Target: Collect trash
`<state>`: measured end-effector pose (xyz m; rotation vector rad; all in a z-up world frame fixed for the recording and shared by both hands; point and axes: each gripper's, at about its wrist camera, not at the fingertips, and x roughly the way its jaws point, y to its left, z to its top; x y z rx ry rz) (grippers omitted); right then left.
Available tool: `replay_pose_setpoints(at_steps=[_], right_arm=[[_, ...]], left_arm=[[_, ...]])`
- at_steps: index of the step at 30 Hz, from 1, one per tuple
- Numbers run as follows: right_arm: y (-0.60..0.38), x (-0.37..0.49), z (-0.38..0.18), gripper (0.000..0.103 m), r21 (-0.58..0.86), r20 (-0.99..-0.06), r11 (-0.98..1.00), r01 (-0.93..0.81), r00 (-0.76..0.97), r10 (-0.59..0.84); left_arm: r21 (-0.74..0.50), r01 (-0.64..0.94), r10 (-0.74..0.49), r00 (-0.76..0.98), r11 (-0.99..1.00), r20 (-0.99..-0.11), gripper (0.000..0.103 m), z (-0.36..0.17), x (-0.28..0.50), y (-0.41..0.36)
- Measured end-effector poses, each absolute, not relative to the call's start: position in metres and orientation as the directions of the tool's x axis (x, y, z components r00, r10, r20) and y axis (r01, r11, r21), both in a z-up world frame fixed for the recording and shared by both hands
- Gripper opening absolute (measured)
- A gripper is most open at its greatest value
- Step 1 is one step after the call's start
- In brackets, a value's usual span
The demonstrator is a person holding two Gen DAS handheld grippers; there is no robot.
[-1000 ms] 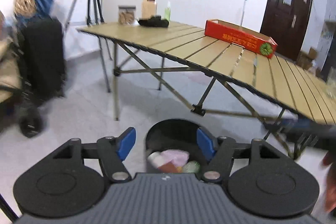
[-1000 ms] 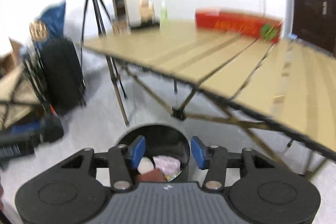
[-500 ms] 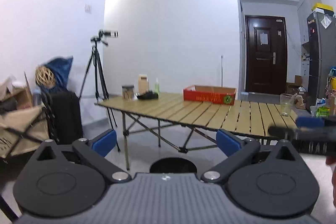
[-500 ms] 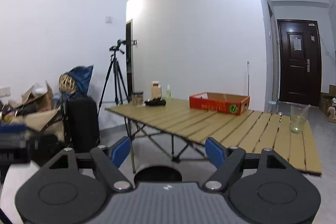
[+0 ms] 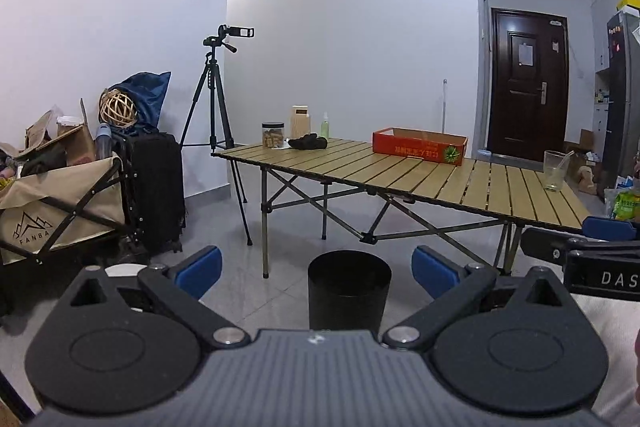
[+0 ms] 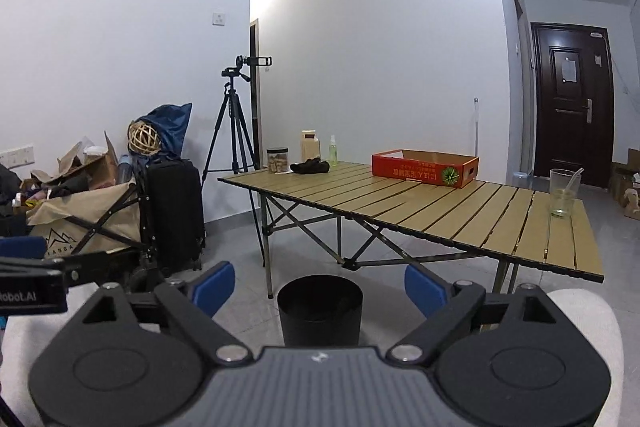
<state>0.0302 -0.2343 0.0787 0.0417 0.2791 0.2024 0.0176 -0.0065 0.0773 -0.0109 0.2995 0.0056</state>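
A black round trash bin (image 5: 349, 291) stands on the grey floor in front of a folding table; it also shows in the right wrist view (image 6: 320, 309). Its contents are hidden from this level angle. My left gripper (image 5: 317, 273) is open and empty, held level, back from the bin. My right gripper (image 6: 319, 287) is open and empty, likewise back from the bin. The right gripper shows at the right edge of the left wrist view (image 5: 580, 247).
A slatted folding table (image 5: 440, 183) holds a red cardboard box (image 5: 419, 145), a glass (image 5: 555, 171), a jar, a carton, a spray bottle and a black item. A camera tripod (image 5: 216, 107), a black suitcase (image 5: 154, 183) and a loaded folding wagon (image 5: 60, 199) stand at left.
Both grippers have lifted and tilted up from looking down into the bin to a level view of the room. Both have opened wider. The trash inside the bin is no longer visible.
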Motion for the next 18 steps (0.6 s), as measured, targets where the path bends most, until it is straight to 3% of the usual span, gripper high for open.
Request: replay_pose_setpoints(at_steps=[2, 18], right_arm=[[-0.234, 0.031, 0.078, 0.097, 0.074, -0.268, 0.979, -0.192, 0.941, 0.205], [-0.227, 0.027, 0.073, 0.097, 0.054, -0.271, 0.975, -0.215, 0.937, 0.221]], left_arm=[[-0.007, -0.004, 0.002, 0.955, 1.000, -0.295, 0.103, 0.077, 0.013, -0.005], [-0.013, -0.013, 0.009, 0.955, 1.000, -0.297, 0.103, 0.076, 0.005, -0.002]])
